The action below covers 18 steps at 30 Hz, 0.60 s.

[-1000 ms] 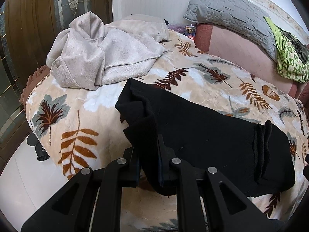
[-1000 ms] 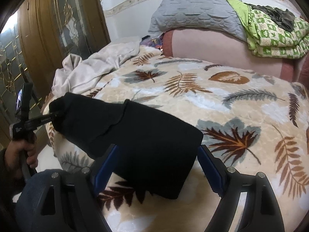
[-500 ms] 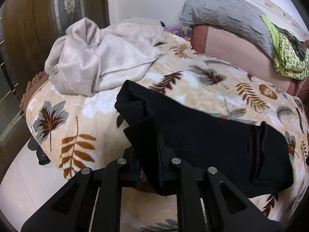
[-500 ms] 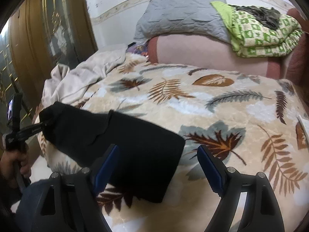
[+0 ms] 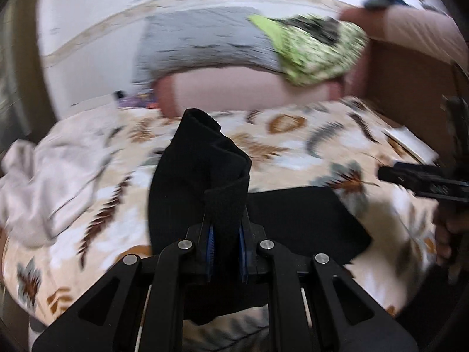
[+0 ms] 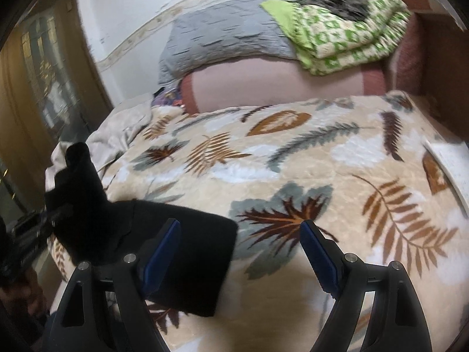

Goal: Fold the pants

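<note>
On the bed's leaf-print blanket [image 6: 293, 161] lie the black pants [image 5: 293, 217], partly folded, one end lifted off the bed by the left tool [image 5: 225, 249], which is pinching a bunched band of the cloth. The right tool [image 6: 240, 252] hangs just above the blanket with its blue pads [image 6: 318, 252] spread wide, holding nothing. The pants look soft, light and limp, drooping from the pinch, so they will sag and bunch. The free corner lying flat near the right tool looks the best place to grip.
</note>
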### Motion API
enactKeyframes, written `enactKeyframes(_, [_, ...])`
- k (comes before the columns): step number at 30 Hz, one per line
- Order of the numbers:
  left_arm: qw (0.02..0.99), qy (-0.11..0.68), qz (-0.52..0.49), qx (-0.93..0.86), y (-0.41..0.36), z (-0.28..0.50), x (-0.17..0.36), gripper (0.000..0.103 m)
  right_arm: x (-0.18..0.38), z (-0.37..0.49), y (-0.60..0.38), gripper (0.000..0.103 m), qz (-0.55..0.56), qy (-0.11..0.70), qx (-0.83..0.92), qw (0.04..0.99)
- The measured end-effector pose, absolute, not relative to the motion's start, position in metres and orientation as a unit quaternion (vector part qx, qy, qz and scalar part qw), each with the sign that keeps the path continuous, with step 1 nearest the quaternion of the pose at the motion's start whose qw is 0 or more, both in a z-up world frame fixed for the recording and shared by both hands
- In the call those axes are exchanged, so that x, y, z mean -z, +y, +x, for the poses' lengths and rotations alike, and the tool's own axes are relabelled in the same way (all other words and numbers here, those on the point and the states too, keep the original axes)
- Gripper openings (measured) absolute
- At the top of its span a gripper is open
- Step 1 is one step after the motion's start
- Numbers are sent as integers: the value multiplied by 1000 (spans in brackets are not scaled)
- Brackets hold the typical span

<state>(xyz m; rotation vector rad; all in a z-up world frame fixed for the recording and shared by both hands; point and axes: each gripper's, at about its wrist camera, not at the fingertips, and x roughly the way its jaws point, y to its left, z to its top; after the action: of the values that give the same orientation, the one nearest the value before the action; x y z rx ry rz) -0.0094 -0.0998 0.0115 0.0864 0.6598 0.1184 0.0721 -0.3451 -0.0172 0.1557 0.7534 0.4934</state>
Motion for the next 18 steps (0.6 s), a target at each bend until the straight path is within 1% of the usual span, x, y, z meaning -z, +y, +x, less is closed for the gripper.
enactKeyframes(6, [932, 355, 77, 21, -135, 16, -12, 10, 19, 79, -365, 84, 114, 368, -205, 900])
enactKeyframes(11, [902, 409, 117, 75, -165, 38, 9, 10, 21, 84, -369, 84, 135, 373, -205, 895])
enactKeyframes(18, [891, 418, 142, 109, -191, 46, 17, 10, 27, 90, -378, 84, 168, 387, -199, 885])
